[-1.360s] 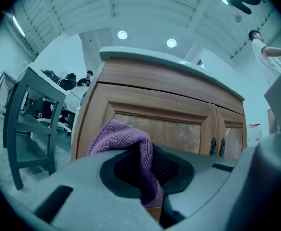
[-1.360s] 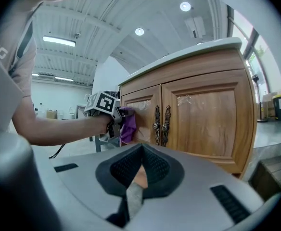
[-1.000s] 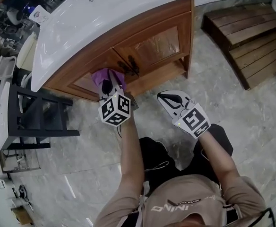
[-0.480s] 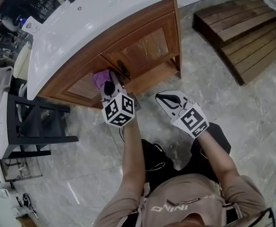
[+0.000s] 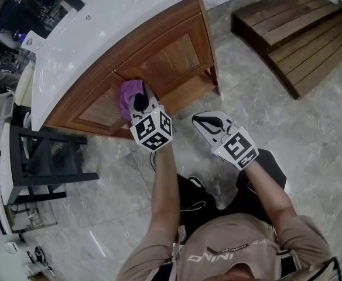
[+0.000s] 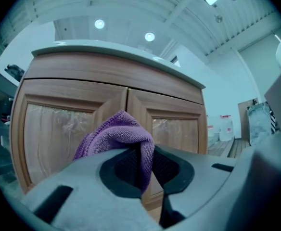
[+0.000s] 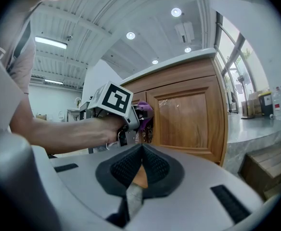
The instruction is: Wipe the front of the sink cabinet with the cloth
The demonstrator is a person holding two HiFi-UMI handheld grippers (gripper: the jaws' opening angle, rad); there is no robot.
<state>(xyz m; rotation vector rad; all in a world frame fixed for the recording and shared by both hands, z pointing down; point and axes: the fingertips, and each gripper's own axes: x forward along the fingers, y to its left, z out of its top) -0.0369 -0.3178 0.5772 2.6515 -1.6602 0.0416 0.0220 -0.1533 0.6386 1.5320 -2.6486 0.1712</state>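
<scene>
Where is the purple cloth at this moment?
The purple cloth is left of centre in the head view. It is clamped in the left gripper, right in front of the middle of the sink cabinet.

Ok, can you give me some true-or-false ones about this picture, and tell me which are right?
1. The left tool is shut on a purple cloth. True.
2. The right tool holds a sponge. False: it is shut and holds nothing.
3. The cabinet doors are wide open. False: both doors are closed.
4. The cabinet's top is white. True.
</scene>
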